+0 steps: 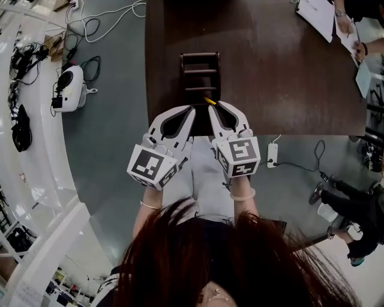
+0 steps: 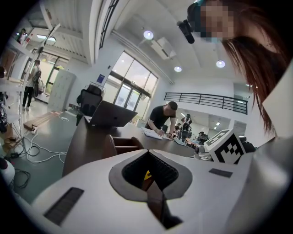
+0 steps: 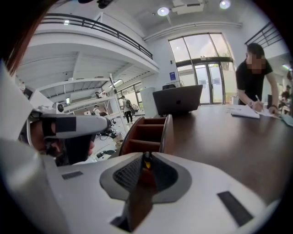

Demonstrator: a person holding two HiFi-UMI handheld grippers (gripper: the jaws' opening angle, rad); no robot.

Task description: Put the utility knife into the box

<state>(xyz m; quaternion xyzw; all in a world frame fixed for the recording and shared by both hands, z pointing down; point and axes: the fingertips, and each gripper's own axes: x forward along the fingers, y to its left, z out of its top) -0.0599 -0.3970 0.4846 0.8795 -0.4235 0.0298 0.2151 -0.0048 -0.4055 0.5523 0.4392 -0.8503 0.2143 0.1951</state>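
Observation:
A brown wooden box [image 1: 201, 72] with several open compartments stands near the front edge of the dark table [image 1: 288, 72]. Both grippers hover side by side just in front of it. My right gripper [image 1: 212, 105] is shut on the yellow utility knife [image 1: 209, 101], whose tip pokes out towards the box's near end. In the right gripper view the knife [image 3: 146, 161] shows as a yellow sliver between the closed jaws, with the box [image 3: 149, 132] right behind. My left gripper [image 1: 192, 108] is shut beside it. A yellow bit [image 2: 147, 175] shows through its pad gap.
A laptop [image 3: 177, 99] stands on the table beyond the box. A person writes on papers [image 1: 318, 15] at the far right. On the floor lie a power strip [image 1: 272, 154] with a cable, and a white device [image 1: 69, 89] on the left.

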